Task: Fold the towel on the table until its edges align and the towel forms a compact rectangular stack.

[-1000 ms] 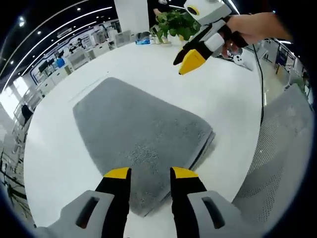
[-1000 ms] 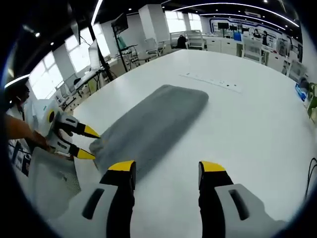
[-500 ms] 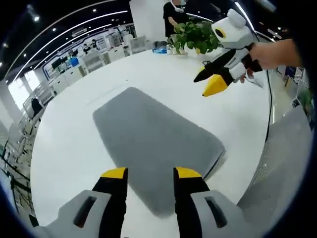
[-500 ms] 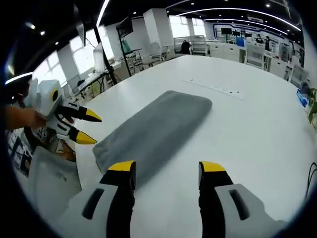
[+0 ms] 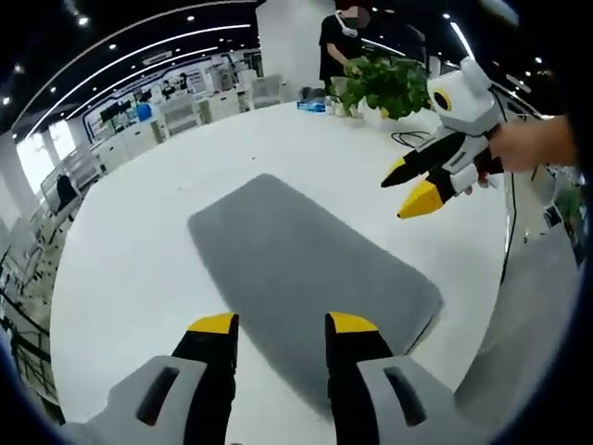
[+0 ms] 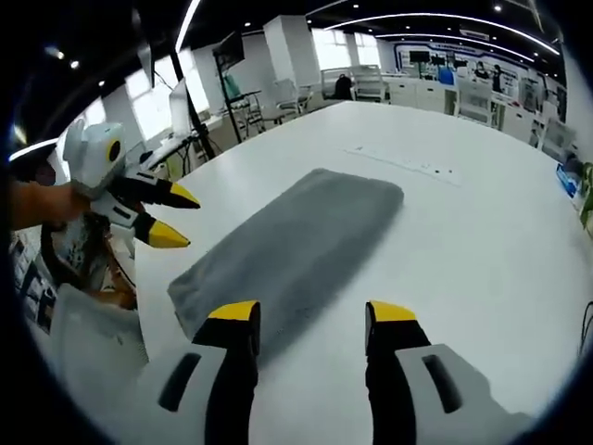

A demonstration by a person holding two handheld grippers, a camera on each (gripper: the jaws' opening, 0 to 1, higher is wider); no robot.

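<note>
One grey towel (image 5: 306, 269), folded flat on the white tabletop (image 5: 130, 269).
Two tools hover above it: left tool (image 5: 276, 323) and right tool (image 6: 309, 312), jaws apart, both empty.

My white table (image 5: 139, 269), grey towel (image 5: 306, 269) flat at its centre, potted plant (image 5: 384, 83) at one o'clock

A folded grey towel (image 6: 287, 248) lies flat on the white surface (image 6: 463, 232), near its left edge. The right claw (image 6: 310, 320) hangs above it, jaws apart. The left claw (image 6: 176, 215), hand-held, hovers off the towel's left end, jaws parted.
</note>
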